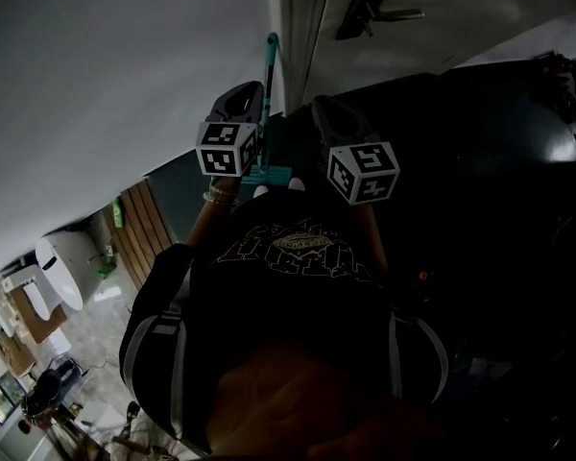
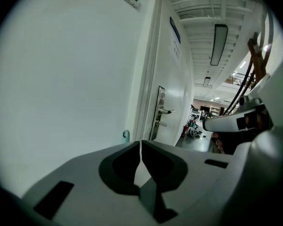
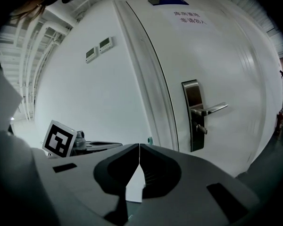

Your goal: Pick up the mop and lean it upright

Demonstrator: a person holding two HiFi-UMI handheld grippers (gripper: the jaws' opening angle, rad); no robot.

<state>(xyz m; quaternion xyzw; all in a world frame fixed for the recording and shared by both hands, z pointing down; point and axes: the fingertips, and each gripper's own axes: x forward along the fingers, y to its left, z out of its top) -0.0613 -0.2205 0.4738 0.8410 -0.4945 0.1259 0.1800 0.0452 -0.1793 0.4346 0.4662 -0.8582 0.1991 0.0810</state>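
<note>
In the head view, the left gripper (image 1: pixel 246 96) and the right gripper (image 1: pixel 332 115) are held side by side in front of a person in a dark shirt (image 1: pixel 298 257). The teal mop (image 1: pixel 270 70) is seen between the two sets of jaws. Its handle runs past them along the white wall (image 1: pixel 125 65), just beside the door frame (image 1: pixel 298 27). Neither gripper is seen touching it.

In the left gripper view, the jaws (image 2: pixel 141 143) are pressed together with nothing pinched between them. A small teal part of the mop (image 2: pixel 126 135) is seen just left of the jaw tips, against the wall. The door handle (image 2: pixel 164 111) lies beyond the jaws, slightly to the right.

In the right gripper view, the jaws (image 3: pixel 139 145) are likewise pressed together and empty. A teal bit of the mop (image 3: pixel 150 140) shows just right of the tips. The door handle (image 3: pixel 208 109) lies further right, and the left gripper's marker cube (image 3: pixel 59 139) lies to the left.
</note>
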